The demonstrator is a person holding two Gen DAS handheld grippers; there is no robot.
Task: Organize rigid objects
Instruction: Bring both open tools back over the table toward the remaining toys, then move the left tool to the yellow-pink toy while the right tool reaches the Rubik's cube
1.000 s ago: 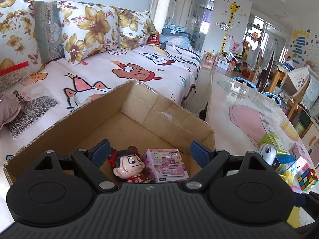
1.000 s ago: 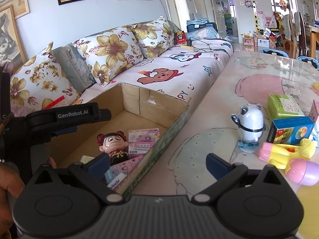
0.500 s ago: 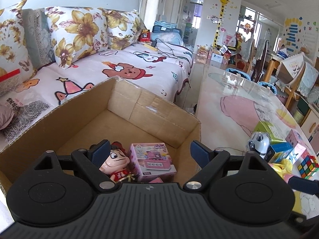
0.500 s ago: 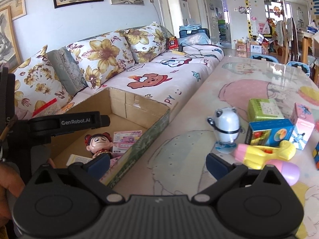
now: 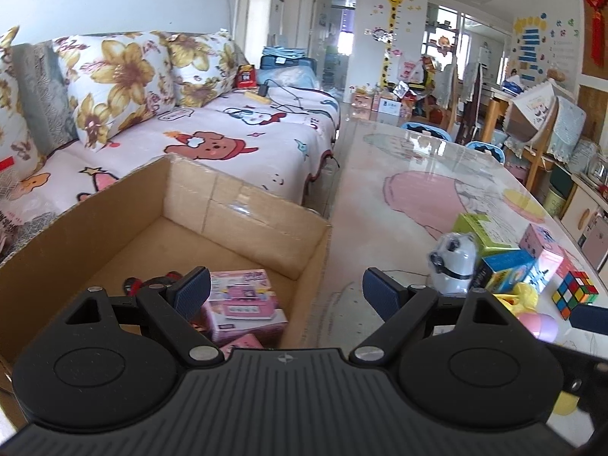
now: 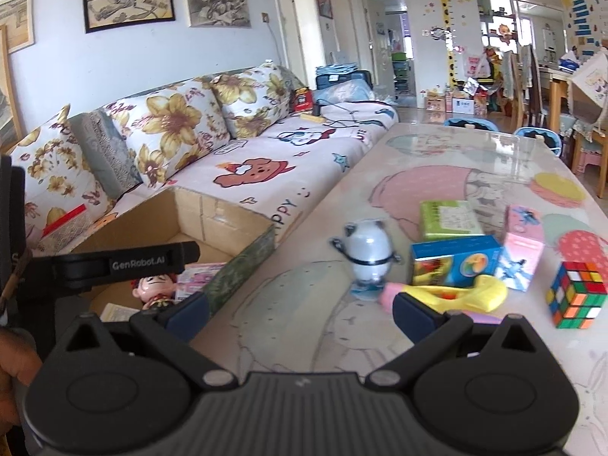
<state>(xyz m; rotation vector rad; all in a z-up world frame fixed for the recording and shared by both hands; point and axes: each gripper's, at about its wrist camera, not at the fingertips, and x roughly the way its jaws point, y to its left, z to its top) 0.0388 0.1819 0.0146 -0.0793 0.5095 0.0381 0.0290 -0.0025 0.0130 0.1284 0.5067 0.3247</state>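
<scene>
An open cardboard box [image 5: 243, 205] [image 6: 224, 212] stands at the table's left edge, holding a pink toy box [image 5: 243, 300] and a red-haired doll [image 6: 154, 290]. My left gripper [image 5: 285, 290] is open and empty over the box's right wall. My right gripper [image 6: 300, 309] is open and empty above the table, in front of a white panda figure [image 6: 368, 250] [image 5: 454, 262]. Right of the panda lie a blue box [image 6: 454, 264], a green box [image 6: 448, 218], a pink box [image 6: 520, 245], a yellow-pink toy [image 6: 456, 296] and a Rubik's cube [image 6: 575, 292] [image 5: 573, 292].
A sofa [image 6: 266, 152] with flowered pillows runs behind the box. The long glass-topped table [image 6: 456, 159] stretches away ahead. Chairs and cluttered furniture [image 5: 532, 121] stand at the far right. The left gripper's body [image 6: 125, 264] shows at the left of the right wrist view.
Both grippers have swung to the right, away from the box interior and toward the toys on the table. The panda now sits nearer the centre of both views. Both stay open.
</scene>
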